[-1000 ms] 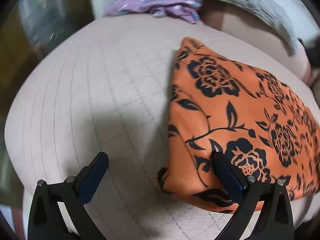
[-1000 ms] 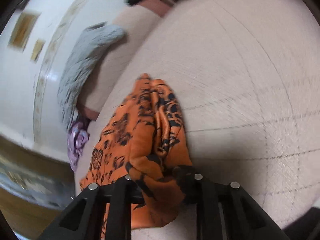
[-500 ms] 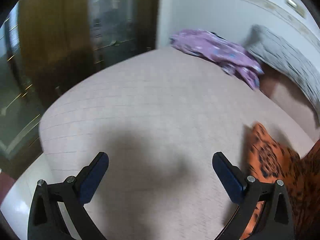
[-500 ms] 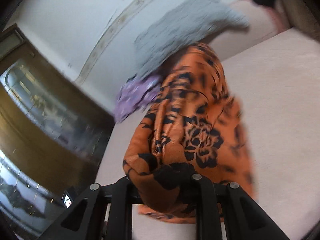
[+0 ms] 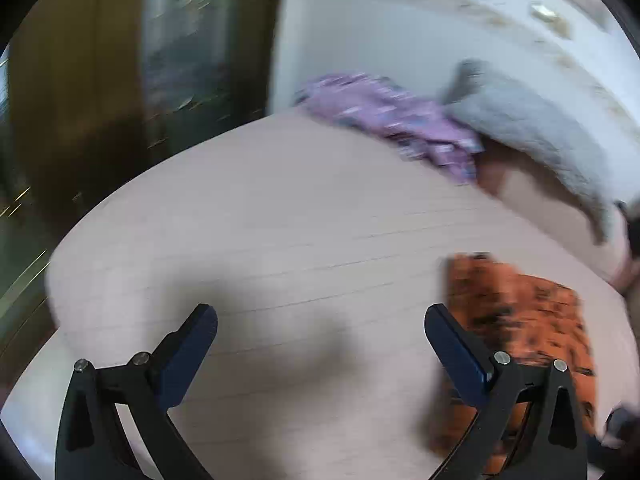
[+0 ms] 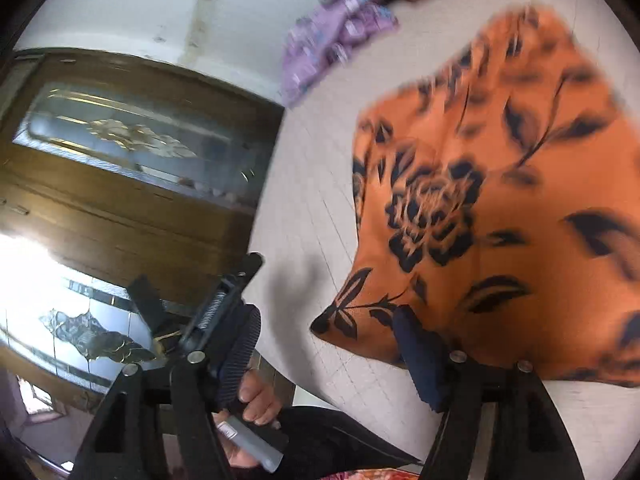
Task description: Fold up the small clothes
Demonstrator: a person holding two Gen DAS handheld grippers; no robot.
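An orange cloth with black flowers (image 6: 500, 208) lies folded on the pale bed; in the left wrist view it (image 5: 520, 320) shows blurred at the lower right. My right gripper (image 6: 320, 352) is open and empty, its right finger (image 6: 420, 356) at the cloth's near edge. My left gripper (image 5: 320, 340) is open and empty, over bare bed to the left of the cloth. The left gripper's body also shows in the right wrist view, with the person's hand (image 6: 256, 396) on it.
A crumpled purple garment (image 5: 392, 124) lies at the bed's far edge, next to a grey pillow (image 5: 540, 132). A brown cabinet with glass doors (image 6: 132, 184) stands beside the bed (image 5: 280, 220). A white wall is behind.
My right gripper has opened and let go of the orange cloth, which now lies spread on the bed. My left gripper has swung slightly; the cloth has come back into its view.
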